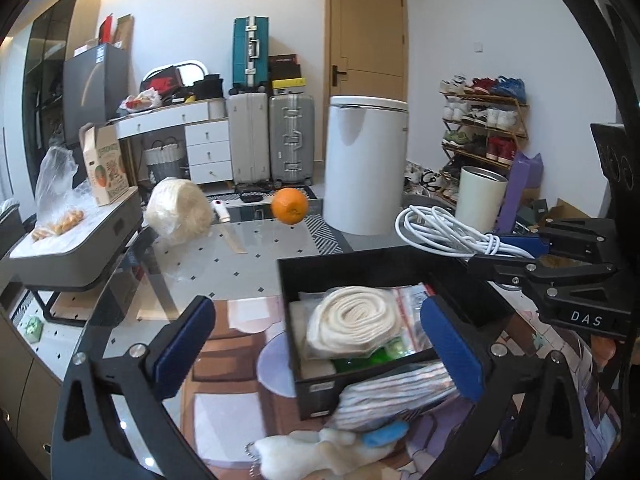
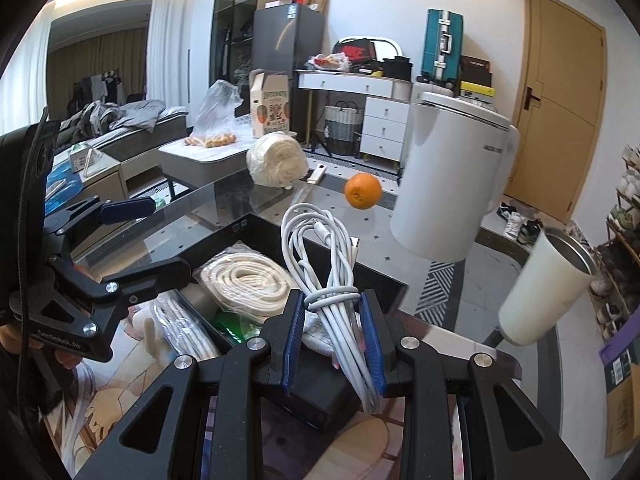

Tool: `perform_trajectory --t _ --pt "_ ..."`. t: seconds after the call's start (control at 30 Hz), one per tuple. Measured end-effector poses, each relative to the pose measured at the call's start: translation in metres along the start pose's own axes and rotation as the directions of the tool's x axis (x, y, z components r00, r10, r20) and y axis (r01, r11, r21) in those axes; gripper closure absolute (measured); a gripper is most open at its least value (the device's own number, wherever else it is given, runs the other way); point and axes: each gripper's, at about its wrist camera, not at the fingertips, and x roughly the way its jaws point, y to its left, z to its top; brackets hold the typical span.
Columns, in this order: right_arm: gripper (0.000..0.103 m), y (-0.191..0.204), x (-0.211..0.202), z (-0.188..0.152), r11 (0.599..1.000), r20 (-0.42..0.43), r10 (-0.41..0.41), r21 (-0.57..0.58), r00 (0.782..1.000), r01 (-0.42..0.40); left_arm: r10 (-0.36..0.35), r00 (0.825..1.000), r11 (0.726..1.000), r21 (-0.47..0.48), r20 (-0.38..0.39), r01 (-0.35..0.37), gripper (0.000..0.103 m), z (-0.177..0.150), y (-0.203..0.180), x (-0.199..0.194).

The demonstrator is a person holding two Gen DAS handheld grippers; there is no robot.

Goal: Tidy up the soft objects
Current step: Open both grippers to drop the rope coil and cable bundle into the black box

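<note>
1. The white cable (image 2: pixel 320 280), coiled in long loops and bound at the middle by its own wraps, is light, limp and smooth; the bound waist is the sound place to hold, since the loose loops would slide and sag
2. The right gripper (image 2: pixel 333 334) is clamped on that waist, holding the cable over the black box (image 2: pixel 384 286) on the glass table (image 2: pixel 224 200)
3. The left gripper (image 1: pixel 316 350) has its jaws wide apart, nothing pressed between them
4. A cream rope coil (image 1: pixel 354 322) lies in the box; a striped cloth (image 1: pixel 394 394) sits just before it
</note>
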Motion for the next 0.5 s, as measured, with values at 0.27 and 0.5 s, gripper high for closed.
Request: perform_trajectory --t 0.27,0.5 --pt "0.075 0.019 0.023 0.009 0.995 -0.038 0.029 -0.092 0.999 -0.032 0.022 1.0 0.999 -0.03 0.001 -0.022 0.0 -0.007 0.016 -0.007" --pt "0.056 0.012 0.029 0.008 0.992 -0.067 -0.072 -0.106 0.995 0.065 0.034 0.999 0.999 -0.037 0.004 -0.034 0.0 -0.01 0.022 -0.01"
